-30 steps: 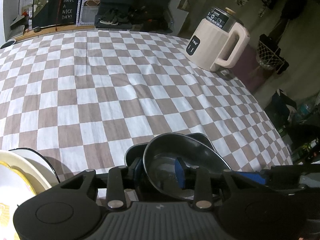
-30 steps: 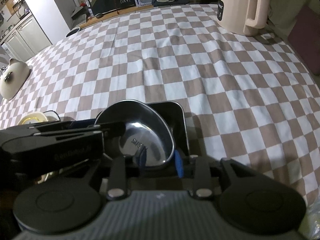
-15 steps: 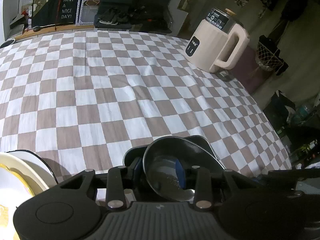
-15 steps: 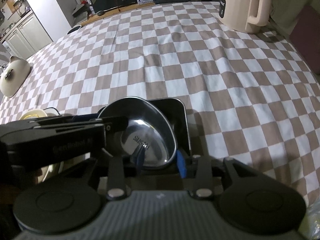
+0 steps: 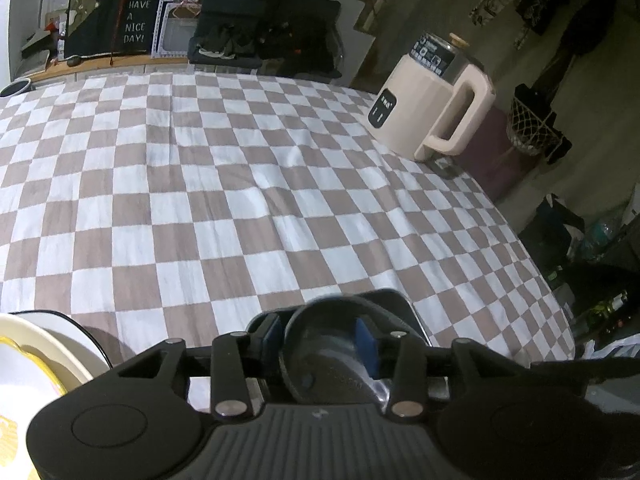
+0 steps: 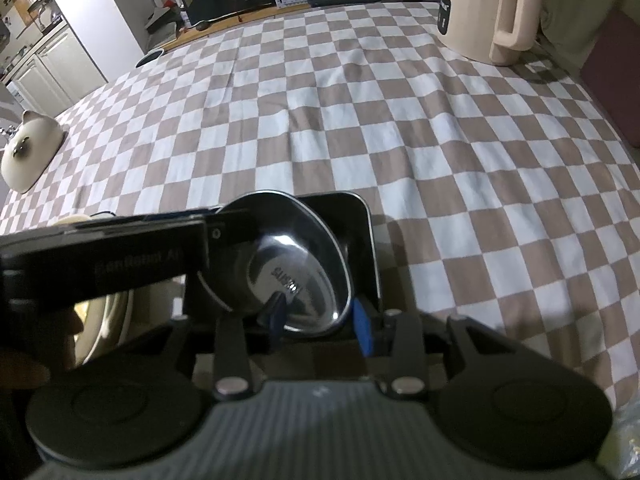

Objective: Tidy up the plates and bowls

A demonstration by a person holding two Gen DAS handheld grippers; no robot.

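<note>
A steel bowl point(image 5: 328, 344) point(image 6: 296, 264) leans tilted inside a black square tray point(image 5: 404, 308) point(image 6: 360, 232) on the checkered cloth. My left gripper point(image 5: 319, 335) straddles the bowl's left rim, one blue pad outside and one inside. Its jaws are opening and the pads stand clear of the wall. In the right wrist view its casing point(image 6: 100, 264) reaches in from the left. My right gripper point(image 6: 320, 319) straddles the bowl's near rim, with a wide gap between its pads, so it is open.
A stack of cream and white plates point(image 5: 40, 344) point(image 6: 104, 316) sits just left of the tray. A cream electric kettle point(image 5: 428, 120) point(image 6: 484, 12) stands at the far right corner. A cream lidded dish point(image 6: 28, 152) lies at the left edge. The table drops off on the right.
The bowl has sunk lower and settled deeper into the black tray. The left pads stand slightly wider apart. Neither hand has shifted.
</note>
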